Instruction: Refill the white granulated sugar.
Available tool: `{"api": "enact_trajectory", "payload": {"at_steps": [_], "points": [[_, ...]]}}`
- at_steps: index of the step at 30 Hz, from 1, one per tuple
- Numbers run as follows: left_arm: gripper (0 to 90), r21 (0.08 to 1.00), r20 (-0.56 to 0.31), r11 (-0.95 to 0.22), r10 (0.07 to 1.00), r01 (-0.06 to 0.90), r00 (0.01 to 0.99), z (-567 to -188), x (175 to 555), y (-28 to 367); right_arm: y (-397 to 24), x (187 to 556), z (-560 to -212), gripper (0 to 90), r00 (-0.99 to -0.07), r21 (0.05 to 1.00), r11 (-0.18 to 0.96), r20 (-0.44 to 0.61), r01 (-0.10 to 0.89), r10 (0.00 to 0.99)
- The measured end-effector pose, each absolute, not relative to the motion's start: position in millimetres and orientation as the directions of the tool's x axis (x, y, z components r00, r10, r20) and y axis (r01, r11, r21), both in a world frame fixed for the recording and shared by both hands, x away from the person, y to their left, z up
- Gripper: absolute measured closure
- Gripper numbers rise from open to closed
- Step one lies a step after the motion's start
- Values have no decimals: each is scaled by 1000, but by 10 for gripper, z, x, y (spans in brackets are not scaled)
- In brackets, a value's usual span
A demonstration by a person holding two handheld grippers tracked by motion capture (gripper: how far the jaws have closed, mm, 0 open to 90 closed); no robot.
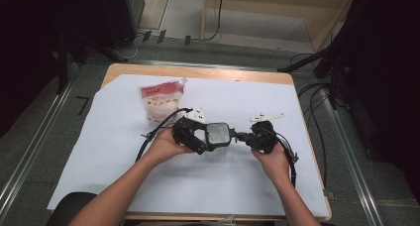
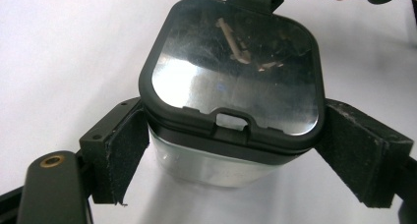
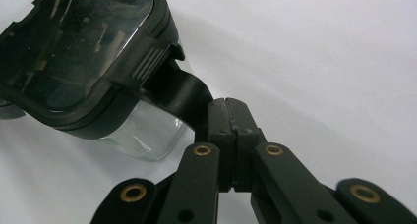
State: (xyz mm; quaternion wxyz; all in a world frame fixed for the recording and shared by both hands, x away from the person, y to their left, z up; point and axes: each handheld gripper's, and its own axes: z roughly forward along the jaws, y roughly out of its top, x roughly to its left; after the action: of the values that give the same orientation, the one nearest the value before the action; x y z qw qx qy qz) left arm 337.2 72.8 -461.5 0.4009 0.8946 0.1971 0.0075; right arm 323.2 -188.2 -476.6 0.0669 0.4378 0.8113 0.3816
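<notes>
The person's forearms come in from the near edge of the tabletop [image 1: 307, 137], which is covered by a white sheet, and meet at a box [image 1: 218, 135] standing near its middle. The box is a clear container with a black-rimmed, see-through lid [image 2: 236, 76]. The left claw [image 1: 190, 137] sits just left of the box, its two padded jaws spread around the box's body and pressed against its opposite sides below the lid rim (the felt-like pads [image 2: 123, 155] lie flat on the clear wall). The right claw [image 1: 247, 136] sits just right of the box, its jaws pressed together on a black tab [image 3: 184, 94] that sticks out from the lid's edge, beside a ribbed latch. The box rests on the sheet, upright, with the lid on. Beyond the box and to its left lies a bag [image 1: 161, 103], red and white with something pale inside, well apart from both claws. Two small white pieces [image 1: 267, 117] lie just beyond the box.
</notes>
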Motion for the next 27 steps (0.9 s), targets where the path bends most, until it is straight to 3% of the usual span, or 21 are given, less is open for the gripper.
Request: {"api": "enact_trajectory", "payload": {"at_steps": [27], "points": [[154, 699, -107, -637, 355, 324, 929, -4423, 3352, 693, -1868, 3171, -4746, 900, -612, 676, 321, 242, 663, 753]]}}
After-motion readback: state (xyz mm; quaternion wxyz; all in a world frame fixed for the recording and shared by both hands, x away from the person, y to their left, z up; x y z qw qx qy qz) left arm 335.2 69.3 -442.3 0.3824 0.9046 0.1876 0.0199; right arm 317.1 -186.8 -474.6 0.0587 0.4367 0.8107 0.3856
